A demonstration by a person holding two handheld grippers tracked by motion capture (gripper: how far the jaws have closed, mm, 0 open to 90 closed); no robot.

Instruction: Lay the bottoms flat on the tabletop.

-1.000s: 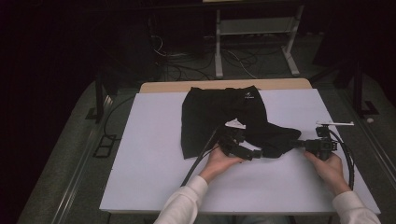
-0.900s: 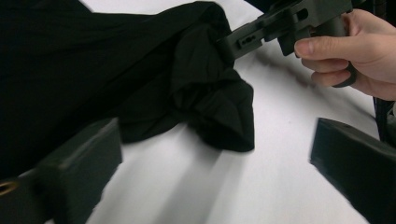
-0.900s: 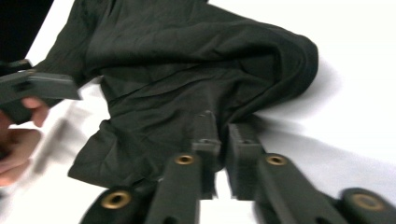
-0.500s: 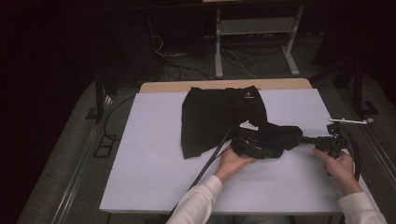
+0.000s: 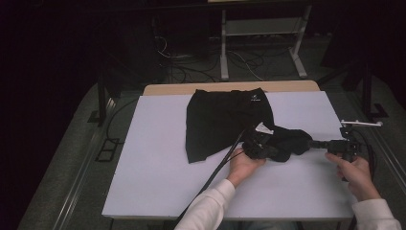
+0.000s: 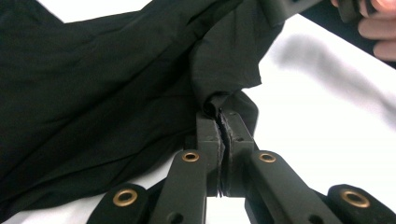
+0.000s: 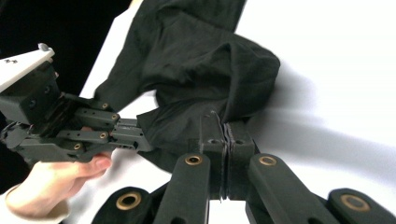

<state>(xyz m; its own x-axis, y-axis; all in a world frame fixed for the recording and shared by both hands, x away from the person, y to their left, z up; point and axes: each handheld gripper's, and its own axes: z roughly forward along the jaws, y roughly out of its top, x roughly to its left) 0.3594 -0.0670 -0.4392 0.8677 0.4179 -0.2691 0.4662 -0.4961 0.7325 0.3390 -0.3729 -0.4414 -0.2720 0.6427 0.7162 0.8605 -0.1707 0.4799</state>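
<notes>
Black shorts (image 5: 225, 120) sprawl mid-table, right leg bunched. Soft, light, floppy cloth: best taken at hem edges. Left gripper (image 6: 219, 114) has just clamped a fold; right gripper (image 7: 223, 125) pinches the hem.

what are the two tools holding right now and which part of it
Both hold the black shorts: the left tool pinches a bunched fold of fabric, and the right tool pinches an edge of the same bunched end.
</notes>
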